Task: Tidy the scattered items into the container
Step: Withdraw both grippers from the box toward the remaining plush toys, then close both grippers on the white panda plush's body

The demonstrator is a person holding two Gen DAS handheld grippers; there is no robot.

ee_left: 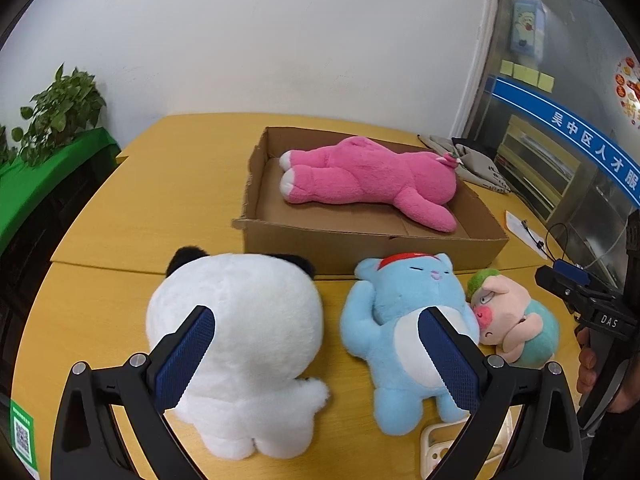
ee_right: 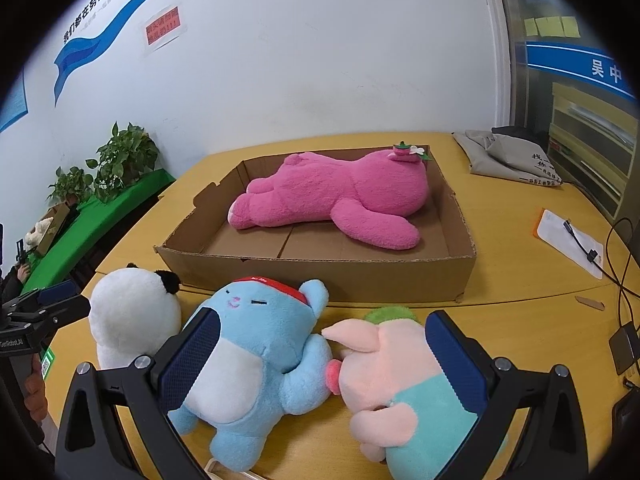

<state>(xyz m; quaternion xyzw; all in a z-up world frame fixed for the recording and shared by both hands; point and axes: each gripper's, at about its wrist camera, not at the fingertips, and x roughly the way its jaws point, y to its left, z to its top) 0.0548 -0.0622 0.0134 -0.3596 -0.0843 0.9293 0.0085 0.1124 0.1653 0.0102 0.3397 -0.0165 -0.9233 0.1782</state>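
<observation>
Blue-padded fingers (ee_left: 192,356) of the left gripper (ee_left: 316,356) spread wide, nothing held, hovering above white panda plush (ee_left: 236,320) and blue plush (ee_left: 400,320); right gripper (ee_right: 324,360) likewise released over blue plush and pink pig plush (ee_right: 384,360); all three on the counter (ee_left: 160,200) just near of cardboard box (ee_left: 372,244), pink bear (ee_left: 360,176) already inside. Suggest: centre on one body, pinch the torso deep, lift clear of near wall, drop in free near half.

We face a white wall (ee_right: 320,60) with a blue ribbon graphic (ee_right: 88,40) and red notice (ee_right: 162,30) beyond the yellow wooden table (ee_right: 520,220). Left of the jaws, potted plants (ee_right: 120,160) stand on a green-covered shelf (ee_right: 100,216); right, a glass door (ee_right: 580,120) carries 3 yellow sticky notes (ee_right: 552,26).
</observation>
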